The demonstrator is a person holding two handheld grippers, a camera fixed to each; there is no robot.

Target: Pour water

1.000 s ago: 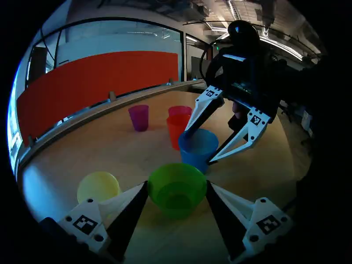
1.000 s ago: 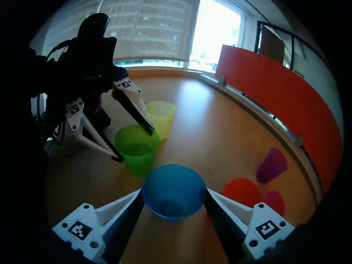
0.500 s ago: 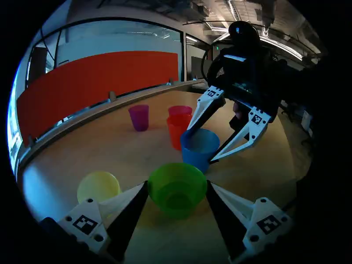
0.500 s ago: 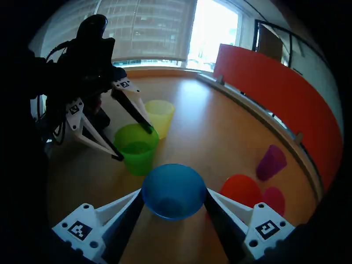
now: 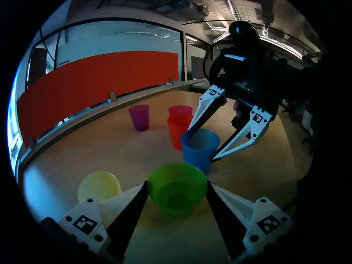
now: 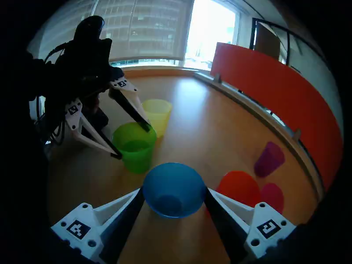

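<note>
My left gripper is shut on a green cup, which stands upright on the wooden table. The right gripper view shows the same green cup between the left gripper's fingers. My right gripper is shut on a blue cup. Seen from the left gripper view, the blue cup is upright just behind the green one, clamped by the right gripper. The two cups are close but apart. Whether either holds water is unclear.
A yellow cup stands beside the green one. Orange, pink and purple cups are grouped farther back, near a low ledge below a red wall panel. A person's dark sleeves hold both grippers.
The blue cup has shifted slightly up and to the right in the left gripper view. The green cup has stayed in place, and both grips are unchanged.
</note>
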